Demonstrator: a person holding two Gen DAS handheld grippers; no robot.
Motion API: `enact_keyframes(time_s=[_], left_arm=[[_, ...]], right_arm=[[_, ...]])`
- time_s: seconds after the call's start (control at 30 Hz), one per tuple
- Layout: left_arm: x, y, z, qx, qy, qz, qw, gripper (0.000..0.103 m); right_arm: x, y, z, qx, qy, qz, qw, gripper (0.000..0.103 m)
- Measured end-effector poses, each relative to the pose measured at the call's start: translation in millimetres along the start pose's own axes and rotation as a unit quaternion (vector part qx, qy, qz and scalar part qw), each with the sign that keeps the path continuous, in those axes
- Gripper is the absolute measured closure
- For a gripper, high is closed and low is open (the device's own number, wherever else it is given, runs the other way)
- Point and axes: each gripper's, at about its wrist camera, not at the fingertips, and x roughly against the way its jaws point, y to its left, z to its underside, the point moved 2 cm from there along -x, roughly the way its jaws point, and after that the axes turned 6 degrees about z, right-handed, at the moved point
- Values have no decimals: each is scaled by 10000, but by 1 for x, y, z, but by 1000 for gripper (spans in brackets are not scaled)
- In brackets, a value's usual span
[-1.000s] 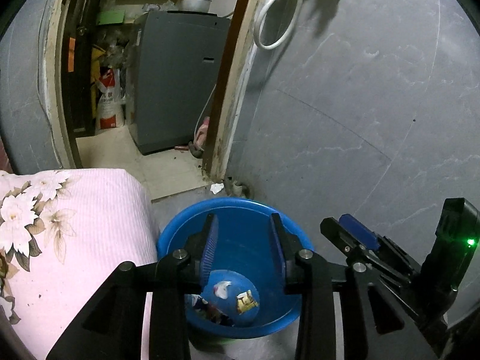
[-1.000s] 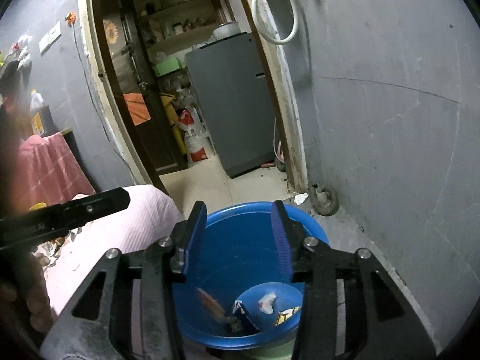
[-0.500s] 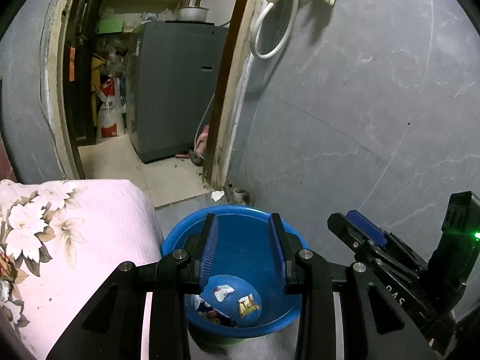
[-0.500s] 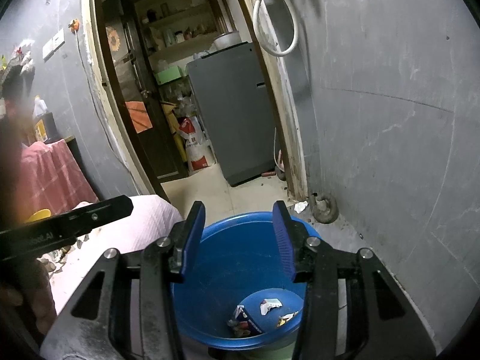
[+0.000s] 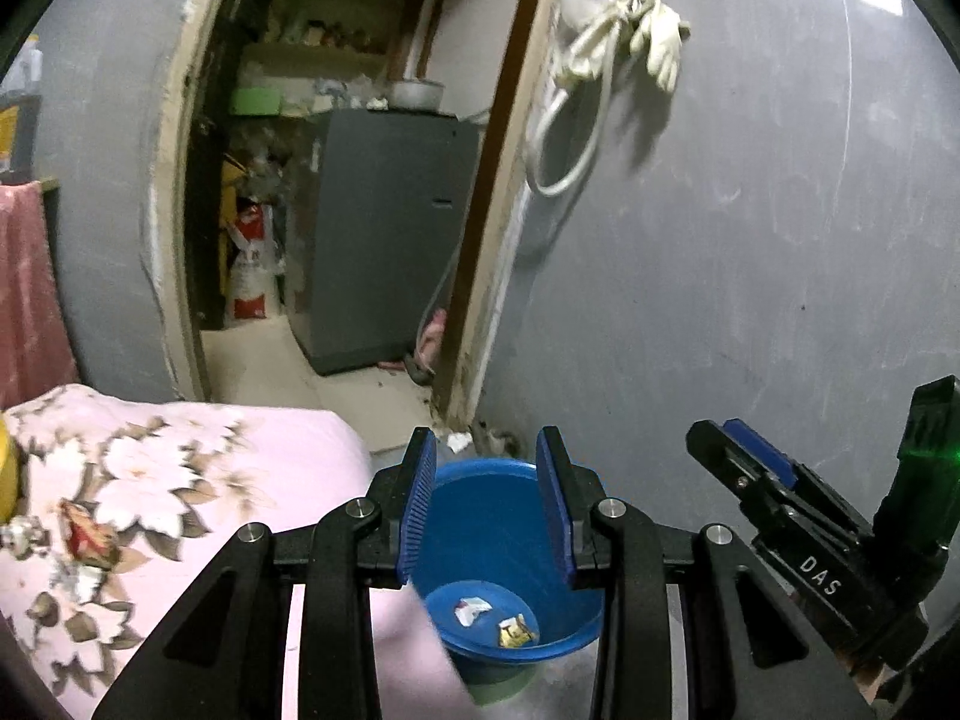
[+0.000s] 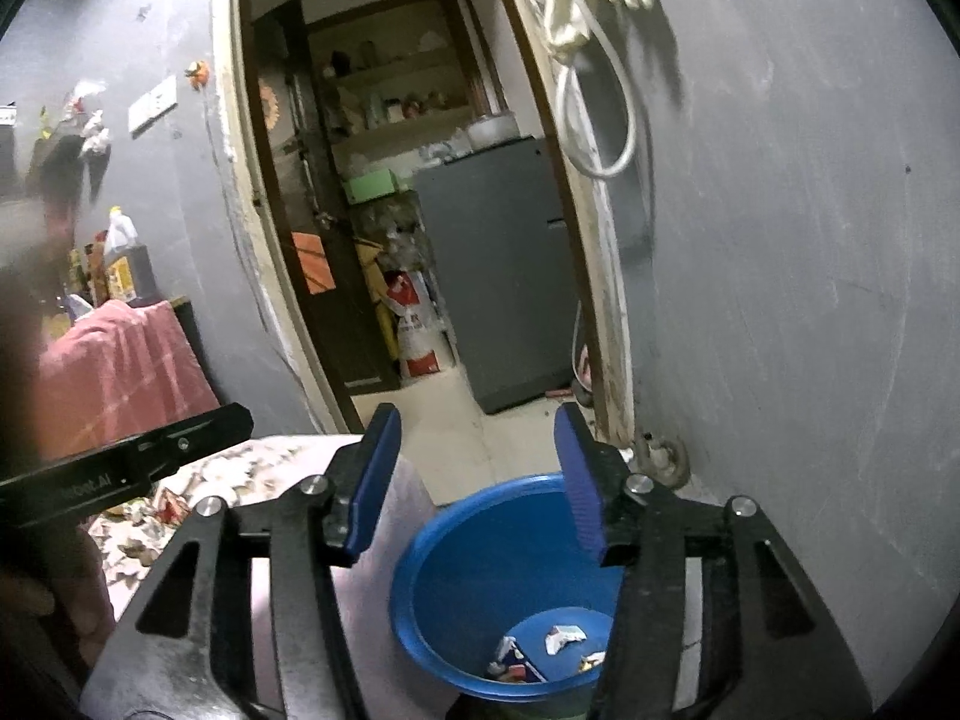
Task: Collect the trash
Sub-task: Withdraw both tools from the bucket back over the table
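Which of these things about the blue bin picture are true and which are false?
1. The round blue plastic bin has scraps of trash at its bottom. True.
2. The left gripper is squeezing a wrapper. False: its jaws are open and hold nothing.
3. The right gripper is open. True.
4. The bin stands on the pink flowered blanket. False: it stands on the floor beside it.

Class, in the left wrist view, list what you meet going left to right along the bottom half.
Floral pink blanket → blue bin between the left tongs → right tongs.
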Motion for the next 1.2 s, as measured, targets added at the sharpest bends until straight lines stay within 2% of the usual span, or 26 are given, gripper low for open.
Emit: enact_keyframes(time_s=[0.07, 0.13, 0.27, 0.4, 0.43, 0.53, 0.6, 0.93, 1.2], left_arm=[[15, 5, -2, 13, -126, -63, 9999, 71], [31, 9, -5, 37, -272, -133, 9995, 63], [61, 24, -7, 69, -504, -286, 9983, 58], [94, 38, -4, 53, -765, -540, 9956, 39], [100, 41, -3, 56, -822, -587, 9949, 31], [123, 52, 3, 110, -1051, -787, 9913, 12], [137, 60, 7, 186, -1206, -917, 9883, 6], [199, 105, 27, 385, -1541, -1594, 9743, 5], [237, 132, 47, 372, -1656, -2055, 9638, 5]], right_arm=[[7, 10, -5, 33, -86, -29, 10000, 35], [16, 21, -9, 65, -190, -50, 9998, 25], [28, 42, -14, 124, -326, -102, 9993, 16], [35, 61, -16, 162, -403, -149, 9989, 5], [37, 68, -16, 176, -427, -182, 9988, 2], [42, 82, -15, 183, -499, -248, 9983, 0], [46, 94, -14, 197, -581, -326, 9976, 0], [63, 153, -6, 374, -946, -721, 9922, 0], [64, 203, 9, 578, -927, -1143, 9874, 0]])
